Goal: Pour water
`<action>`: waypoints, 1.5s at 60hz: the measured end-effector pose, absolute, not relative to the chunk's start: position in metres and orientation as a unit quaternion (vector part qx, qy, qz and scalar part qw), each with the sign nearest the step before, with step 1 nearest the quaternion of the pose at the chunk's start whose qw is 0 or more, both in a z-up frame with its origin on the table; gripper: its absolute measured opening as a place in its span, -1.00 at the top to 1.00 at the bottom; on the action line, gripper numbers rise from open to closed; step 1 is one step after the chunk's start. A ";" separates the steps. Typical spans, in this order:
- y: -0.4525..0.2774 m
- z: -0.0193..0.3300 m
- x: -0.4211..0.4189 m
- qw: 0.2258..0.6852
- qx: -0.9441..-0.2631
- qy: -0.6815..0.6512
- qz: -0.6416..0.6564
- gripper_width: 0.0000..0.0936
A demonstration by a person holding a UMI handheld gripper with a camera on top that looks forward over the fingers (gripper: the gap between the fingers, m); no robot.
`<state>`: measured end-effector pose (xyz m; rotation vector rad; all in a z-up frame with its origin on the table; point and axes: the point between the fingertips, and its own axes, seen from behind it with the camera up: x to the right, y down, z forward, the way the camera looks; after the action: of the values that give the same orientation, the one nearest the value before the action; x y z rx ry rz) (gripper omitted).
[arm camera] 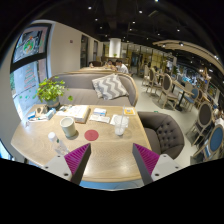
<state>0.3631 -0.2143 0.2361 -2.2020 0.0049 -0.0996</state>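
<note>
Fingers (112, 160) spread open, empty, above the table (105, 155); cup (68, 127), red coaster (91, 134) and glass (119, 125) beyond.

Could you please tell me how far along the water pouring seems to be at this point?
Nothing looks done yet. The hand-held gripper is open and empty, its fingers hovering over the near edge of the wooden table. The pale jug and the white cup stand untouched beyond them, a red coaster between. Reaching, grasping and pouring all remain.
</note>
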 end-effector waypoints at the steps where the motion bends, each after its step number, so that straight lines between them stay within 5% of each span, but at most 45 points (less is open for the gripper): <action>1: -0.215 0.235 0.362 0.452 -0.891 0.004 -0.040 -0.83; 30: -0.257 0.127 0.185 0.428 -0.904 0.003 0.004 -0.83; 55: -0.127 0.060 0.117 0.505 -0.862 0.021 0.029 -0.81; 59: -0.112 0.049 0.113 0.508 -0.861 0.019 0.027 -0.69; 67: -0.095 0.036 0.107 0.520 -0.854 0.009 0.020 -0.06; 82: -0.093 0.046 0.114 0.517 -0.856 0.010 -0.014 0.14; 90: -0.086 0.083 0.143 0.522 -0.849 -0.007 -0.078 0.14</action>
<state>0.1428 -0.0862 0.0834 -2.0350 -0.0162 -0.1874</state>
